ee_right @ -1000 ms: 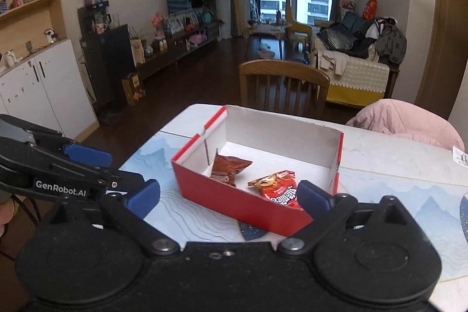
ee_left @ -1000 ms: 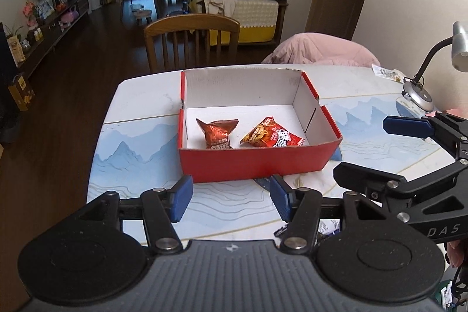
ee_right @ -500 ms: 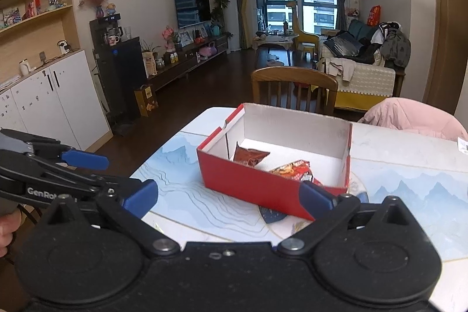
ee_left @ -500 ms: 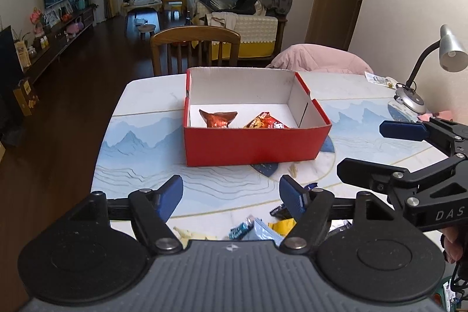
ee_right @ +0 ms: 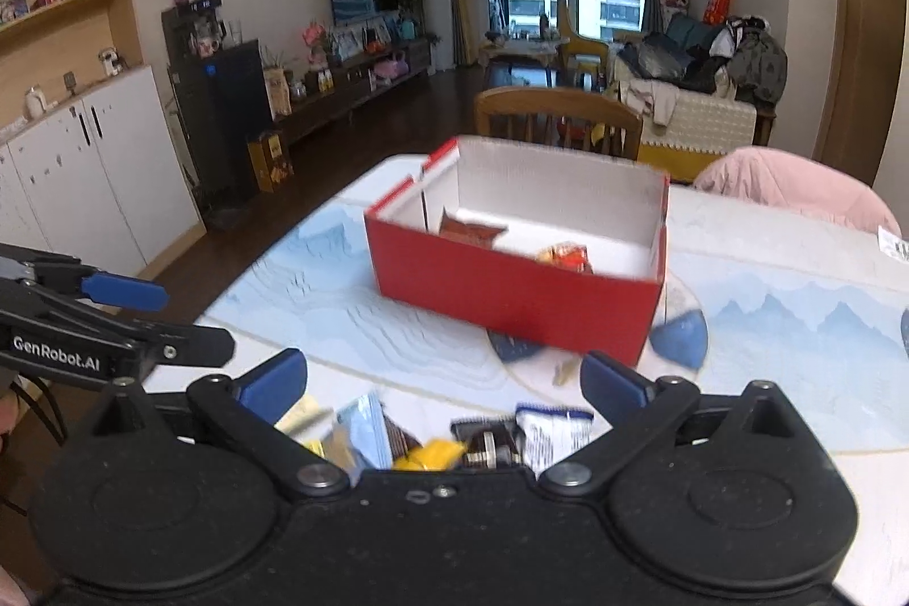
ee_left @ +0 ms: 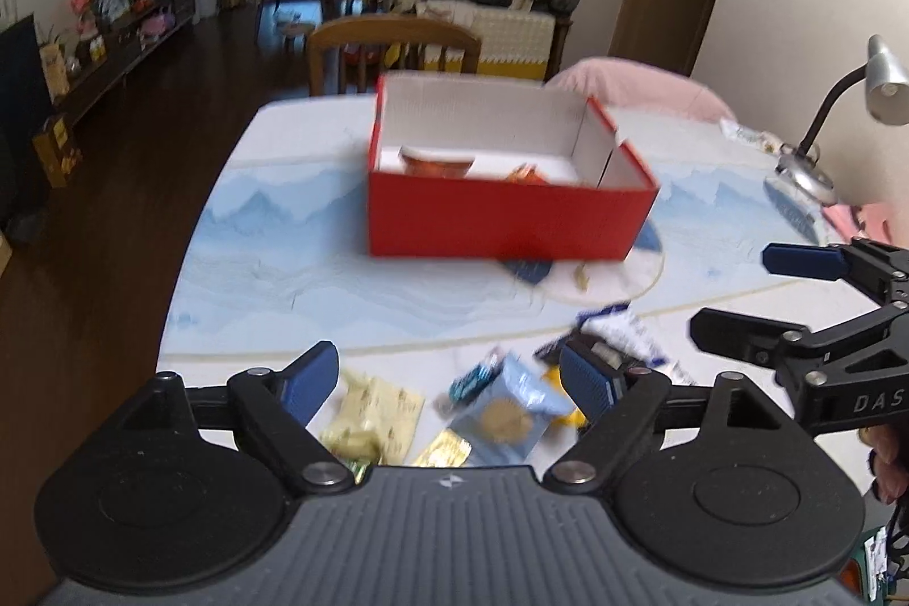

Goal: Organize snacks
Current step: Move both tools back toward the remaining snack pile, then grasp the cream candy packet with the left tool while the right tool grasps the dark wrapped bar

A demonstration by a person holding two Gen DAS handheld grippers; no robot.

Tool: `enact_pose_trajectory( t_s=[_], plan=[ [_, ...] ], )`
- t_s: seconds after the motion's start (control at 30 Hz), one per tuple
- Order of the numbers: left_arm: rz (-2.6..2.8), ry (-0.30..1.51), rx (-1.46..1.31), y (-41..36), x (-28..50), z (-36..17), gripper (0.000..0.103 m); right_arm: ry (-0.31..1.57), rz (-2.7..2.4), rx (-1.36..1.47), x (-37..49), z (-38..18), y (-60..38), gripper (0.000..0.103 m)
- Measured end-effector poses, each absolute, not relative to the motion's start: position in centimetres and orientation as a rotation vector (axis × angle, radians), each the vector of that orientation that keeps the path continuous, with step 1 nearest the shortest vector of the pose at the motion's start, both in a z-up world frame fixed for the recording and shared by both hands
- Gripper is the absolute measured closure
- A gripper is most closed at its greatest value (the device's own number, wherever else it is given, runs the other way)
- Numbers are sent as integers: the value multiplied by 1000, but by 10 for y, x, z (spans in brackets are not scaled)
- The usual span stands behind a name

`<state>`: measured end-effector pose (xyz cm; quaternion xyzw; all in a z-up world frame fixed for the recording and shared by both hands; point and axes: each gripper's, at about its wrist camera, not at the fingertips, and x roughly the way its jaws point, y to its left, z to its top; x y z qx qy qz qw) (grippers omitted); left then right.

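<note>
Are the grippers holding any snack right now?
No. The left gripper is opening with nothing between its pads, and the right gripper is open and empty. The snacks lie on the table.

White letters reading "GenRobot.AI" are showing on the black arm of the left gripper (ee_right: pixel 122 322), seen at the left edge of the right wrist view. The letters "DAS", cut off by the picture's edge, are standing in grey on the black body of the right gripper (ee_left: pixel 738 291) at the right edge of the left wrist view. The print on the snack packets (ee_left: pixel 505 413) near the table's (ee_left: pixel 272 265) front edge is blurring too much to be read.
</note>
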<state>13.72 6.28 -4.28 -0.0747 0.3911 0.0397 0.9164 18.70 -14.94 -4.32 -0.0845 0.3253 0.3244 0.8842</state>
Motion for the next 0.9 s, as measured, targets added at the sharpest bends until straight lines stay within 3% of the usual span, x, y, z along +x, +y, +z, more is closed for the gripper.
enact_pose_trajectory(
  t_s=[0.43,0.9],
  plan=[
    [114,910,-157,77,146,-88,18,800,625,-213,202,-97,-155,1],
    [146,1025,-99,85,182,-130,18,886,562,-291,247,-139,-134,18]
  ],
)
